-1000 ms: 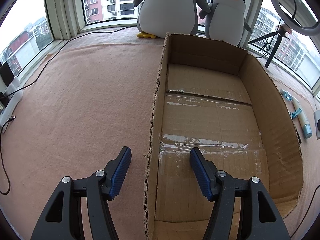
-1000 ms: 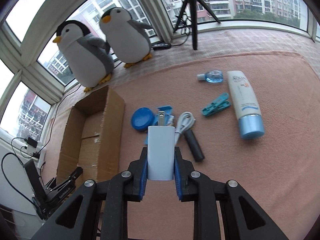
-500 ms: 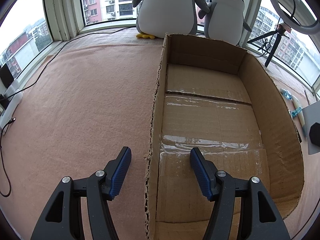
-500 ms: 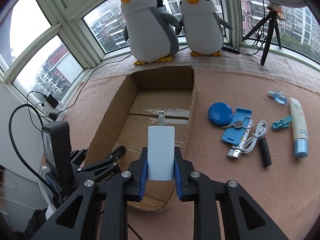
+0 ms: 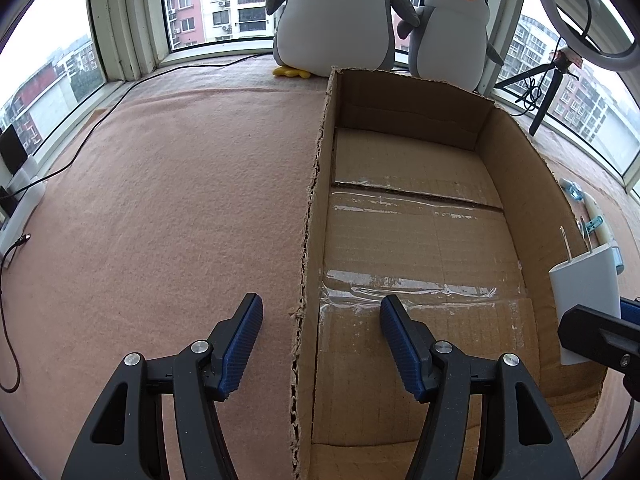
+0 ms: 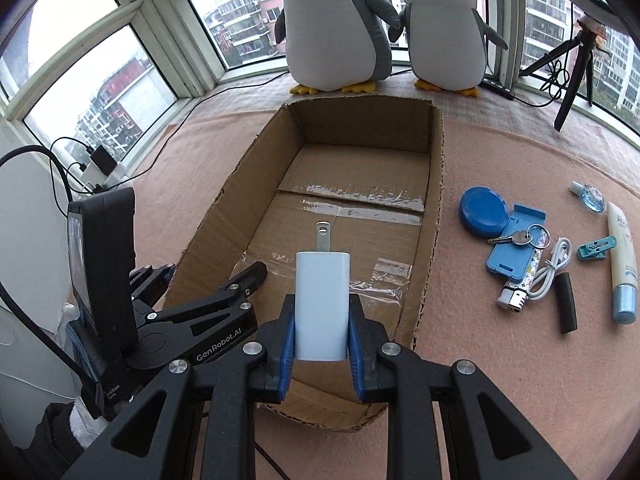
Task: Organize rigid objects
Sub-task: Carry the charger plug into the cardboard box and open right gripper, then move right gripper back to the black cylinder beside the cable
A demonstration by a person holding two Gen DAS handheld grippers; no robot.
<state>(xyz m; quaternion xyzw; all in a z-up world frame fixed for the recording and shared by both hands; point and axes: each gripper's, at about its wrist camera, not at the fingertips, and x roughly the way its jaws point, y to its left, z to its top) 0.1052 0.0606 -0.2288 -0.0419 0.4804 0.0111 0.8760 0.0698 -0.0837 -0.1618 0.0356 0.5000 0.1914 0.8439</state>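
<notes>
White two-pronged charger (image 6: 321, 304) clamped upright in right jaws; left jaws wide, empty

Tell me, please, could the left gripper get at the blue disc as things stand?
Probably not directly: the left gripper straddles the box's left wall, and the blue disc lies beyond the far wall.

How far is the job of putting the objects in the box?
Nothing is packed yet: the cardboard box is empty. The right hand-held gripper holds the white charger plug over it; the left hand-held gripper is open astride its wall. Left on the carpet: blue round case, keys, cable, tube.
</notes>
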